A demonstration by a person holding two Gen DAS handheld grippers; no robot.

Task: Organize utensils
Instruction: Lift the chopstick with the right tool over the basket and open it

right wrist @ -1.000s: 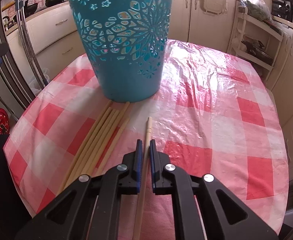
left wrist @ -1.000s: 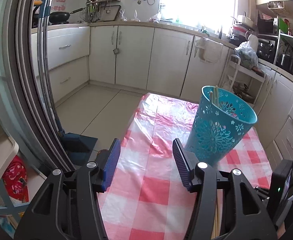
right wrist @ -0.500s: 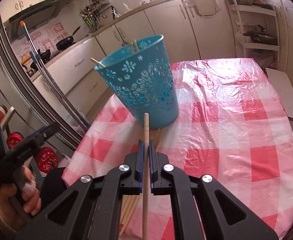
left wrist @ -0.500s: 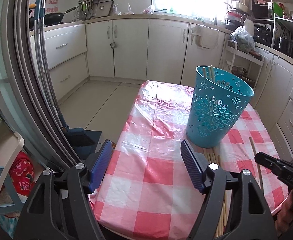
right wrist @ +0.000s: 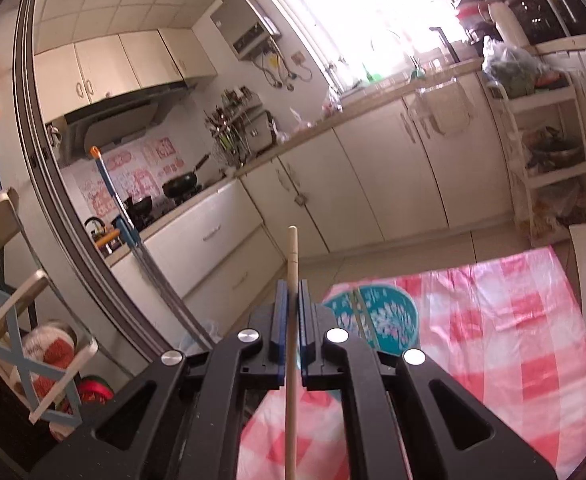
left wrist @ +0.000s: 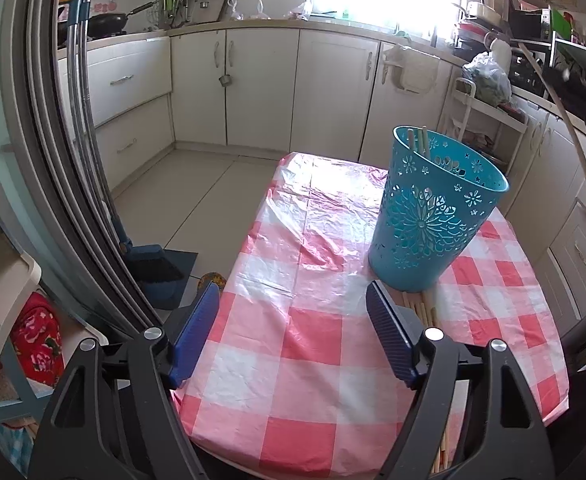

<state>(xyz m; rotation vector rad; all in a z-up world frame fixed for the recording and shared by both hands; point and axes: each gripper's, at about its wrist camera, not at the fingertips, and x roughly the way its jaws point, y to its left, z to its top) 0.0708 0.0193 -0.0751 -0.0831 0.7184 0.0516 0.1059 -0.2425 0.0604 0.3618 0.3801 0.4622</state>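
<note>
The right gripper (right wrist: 292, 308) was clamped on one chopstick (right wrist: 292, 264) above the blue basket (right wrist: 389, 316), so it needed tipping point-down over the rim before release, while the left gripper (left wrist: 293, 312), its jaws just widened and empty, waited near the basket.

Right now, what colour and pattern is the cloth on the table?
The tablecloth is a pink-and-white check, glossy like plastic; the left wrist view shows it best.
</note>
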